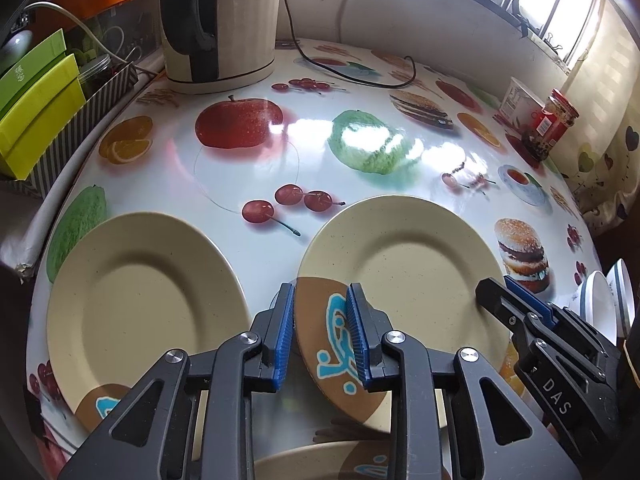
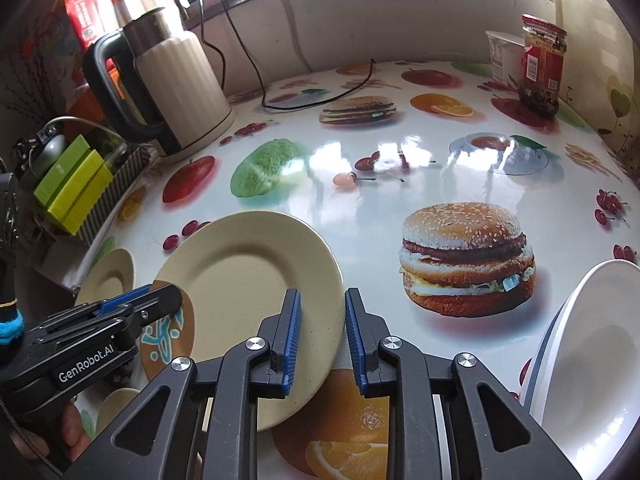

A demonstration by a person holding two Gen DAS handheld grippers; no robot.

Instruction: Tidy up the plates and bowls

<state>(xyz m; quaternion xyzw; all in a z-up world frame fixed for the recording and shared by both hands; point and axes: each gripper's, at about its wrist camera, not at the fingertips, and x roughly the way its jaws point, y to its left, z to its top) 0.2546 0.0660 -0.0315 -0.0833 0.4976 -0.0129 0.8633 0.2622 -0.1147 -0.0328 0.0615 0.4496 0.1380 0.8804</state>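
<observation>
A cream plate with a brown patch and blue motif (image 1: 404, 280) lies on the fruit-print table, also in the right wrist view (image 2: 248, 280). My left gripper (image 1: 320, 328) is open with its fingers astride the plate's left rim. My right gripper (image 2: 320, 320) is open with its fingers astride the same plate's right rim; it also shows in the left wrist view (image 1: 516, 300). A second cream plate (image 1: 136, 304) lies to the left. A third plate (image 1: 320, 460) peeks in below. White bowls (image 2: 592, 344) stand stacked at the right.
A cream electric kettle (image 1: 220, 24) with its cable stands at the back left. A striped box with green packets (image 1: 44, 112) sits beyond the table's left edge. A red-lidded jar (image 2: 540, 64) and a white tub (image 2: 500, 56) stand at the back right.
</observation>
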